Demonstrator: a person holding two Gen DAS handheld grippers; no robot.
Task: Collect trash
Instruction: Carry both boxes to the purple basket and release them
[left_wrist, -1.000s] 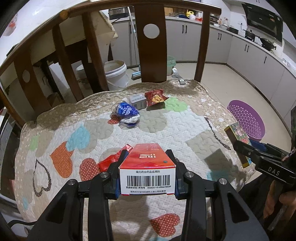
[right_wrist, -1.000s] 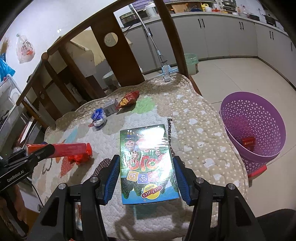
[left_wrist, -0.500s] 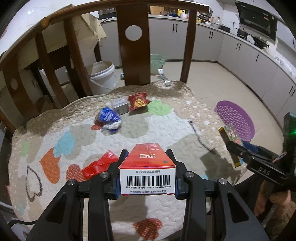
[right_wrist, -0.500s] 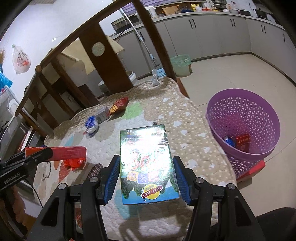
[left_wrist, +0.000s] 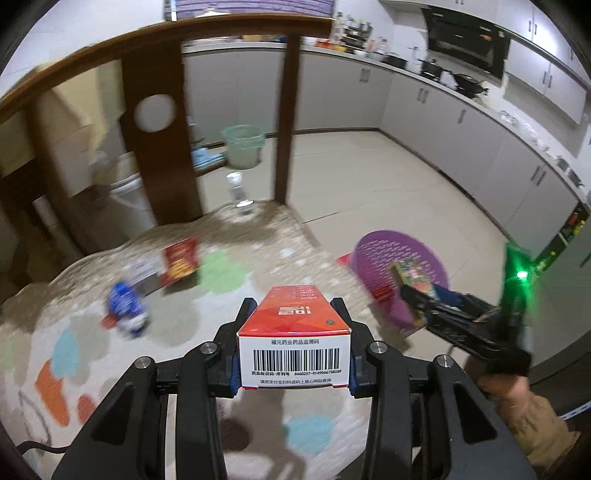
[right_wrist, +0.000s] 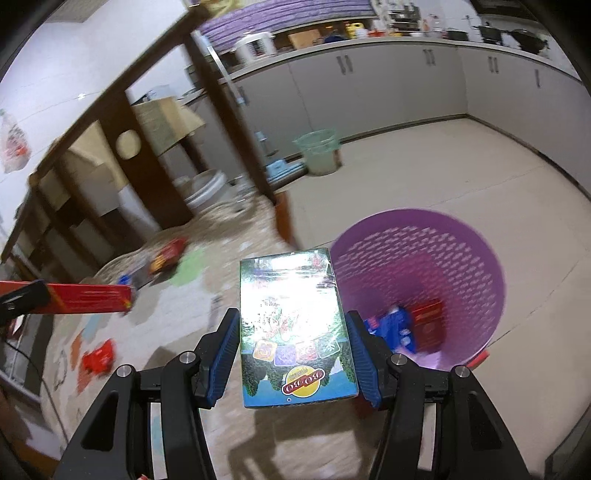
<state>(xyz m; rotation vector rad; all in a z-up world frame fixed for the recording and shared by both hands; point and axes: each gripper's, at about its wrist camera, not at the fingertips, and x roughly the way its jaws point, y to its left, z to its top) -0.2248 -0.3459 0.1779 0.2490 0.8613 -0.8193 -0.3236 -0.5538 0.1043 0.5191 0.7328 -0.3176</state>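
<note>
My left gripper (left_wrist: 293, 314) is shut on a red box (left_wrist: 295, 325) with a white barcode end, held above the quilted chair cushion (left_wrist: 240, 258). My right gripper (right_wrist: 291, 325) is shut on a green printed box (right_wrist: 291, 325), its far end near the rim of the purple basket (right_wrist: 461, 251) on the floor. In the left wrist view the right gripper (left_wrist: 413, 284) holds that box in front of the basket (left_wrist: 380, 251). The right wrist view shows the red box (right_wrist: 85, 297) at the left edge. Inside the basket lie a red packet (right_wrist: 428, 325) and a blue packet (right_wrist: 395, 328).
On the cushion lie a blue wrapper (left_wrist: 125, 306), a red snack bag (left_wrist: 181, 260), a small grey box (left_wrist: 142, 271) and a red wrapper (right_wrist: 98, 356). Wooden chair-back slats (left_wrist: 159, 129) rise behind. A green bin (left_wrist: 243, 144) and a white bucket (left_wrist: 129, 195) stand on the floor.
Both grippers have swung to the right with their boxes, away from the cushion's middle. The purple basket has come closer and more central in the right wrist view.
</note>
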